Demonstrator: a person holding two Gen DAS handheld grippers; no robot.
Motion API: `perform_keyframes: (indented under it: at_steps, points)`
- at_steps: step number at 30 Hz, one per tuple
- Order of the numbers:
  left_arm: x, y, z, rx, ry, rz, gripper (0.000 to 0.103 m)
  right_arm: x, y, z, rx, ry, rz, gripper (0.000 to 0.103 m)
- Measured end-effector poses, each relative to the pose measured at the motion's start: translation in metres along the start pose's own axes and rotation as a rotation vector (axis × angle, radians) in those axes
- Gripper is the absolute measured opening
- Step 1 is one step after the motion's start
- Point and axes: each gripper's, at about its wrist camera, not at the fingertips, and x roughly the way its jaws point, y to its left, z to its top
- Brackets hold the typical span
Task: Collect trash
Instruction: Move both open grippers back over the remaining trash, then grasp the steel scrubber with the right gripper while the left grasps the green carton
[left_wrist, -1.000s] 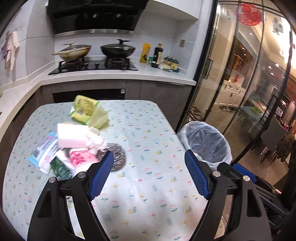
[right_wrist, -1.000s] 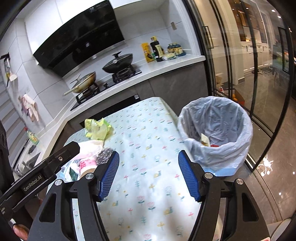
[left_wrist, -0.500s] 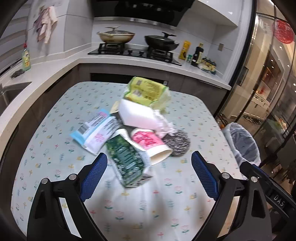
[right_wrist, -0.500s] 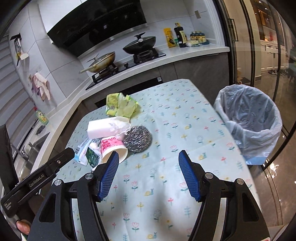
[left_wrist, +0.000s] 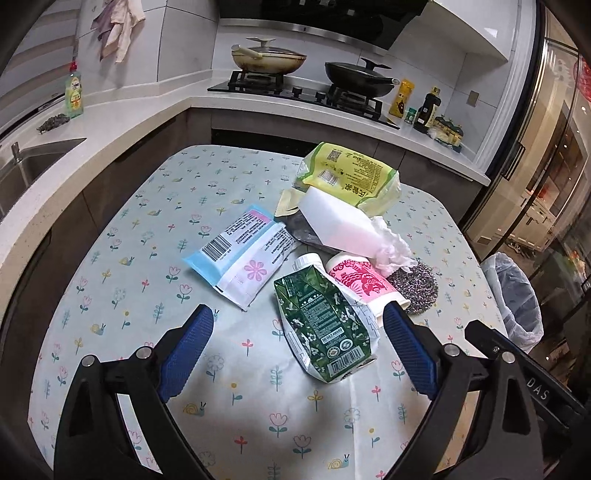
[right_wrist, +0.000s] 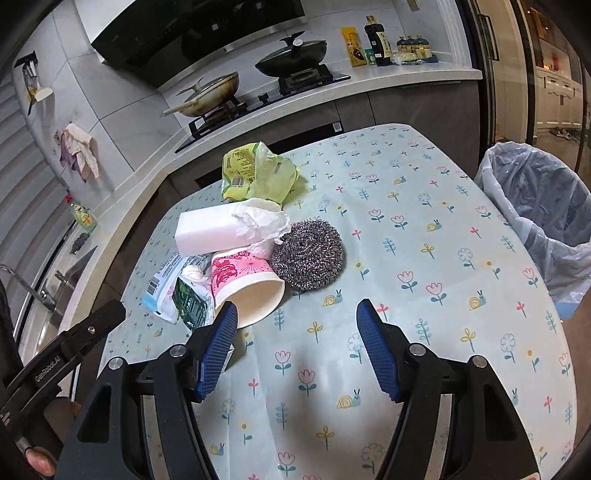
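Note:
A pile of trash lies on the flowered table (left_wrist: 155, 280): a green pouch (left_wrist: 325, 328), a pink paper cup (left_wrist: 360, 282) on its side, a steel scourer (left_wrist: 415, 286), a white block with crumpled tissue (left_wrist: 341, 225), a yellow-green bag (left_wrist: 349, 177) and a blue-white wipes pack (left_wrist: 243, 254). My left gripper (left_wrist: 299, 325) is open, the green pouch just ahead between its fingers. My right gripper (right_wrist: 295, 317) is open above the table, its left finger beside the pink cup (right_wrist: 243, 280); the scourer (right_wrist: 308, 254) lies just ahead. The lined bin (right_wrist: 543, 218) stands at the table's right.
A counter with a hob, two pans (left_wrist: 266, 59) and sauce bottles (left_wrist: 428, 107) runs behind the table. A sink (left_wrist: 26, 166) is at the left. Glass doors are at the right. The other gripper's arm (right_wrist: 55, 362) shows at the right wrist view's lower left.
Both grippers have swung left from the bin toward the trash pile and moved closer to it. Both stay open. The trash has not moved.

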Motion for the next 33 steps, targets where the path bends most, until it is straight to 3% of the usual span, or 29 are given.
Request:
perform_keyframes:
  at_steps: [13, 15, 25, 31, 33]
  points:
    - [0.033, 0.014, 0.009, -0.048, 0.047, -0.021, 0.091, 0.066, 0.001, 0.028, 0.016, 0.041, -0.034, 0.065]
    - [0.036, 0.014, 0.009, -0.056, 0.052, -0.031, 0.092, 0.074, 0.003, 0.031, 0.012, 0.038, -0.034, 0.071]
    - [0.047, -0.002, 0.001, -0.048, 0.076, -0.078, 0.093, 0.104, 0.006, 0.033, -0.013, 0.044, -0.067, 0.073]
    - [0.056, -0.013, -0.009, -0.038, 0.111, -0.085, 0.093, 0.102, -0.009, 0.032, 0.02, 0.04, -0.037, 0.058]
    - [0.059, -0.016, -0.013, -0.037, 0.12, -0.083, 0.093, 0.097, -0.013, 0.033, 0.02, 0.038, -0.033, 0.047]
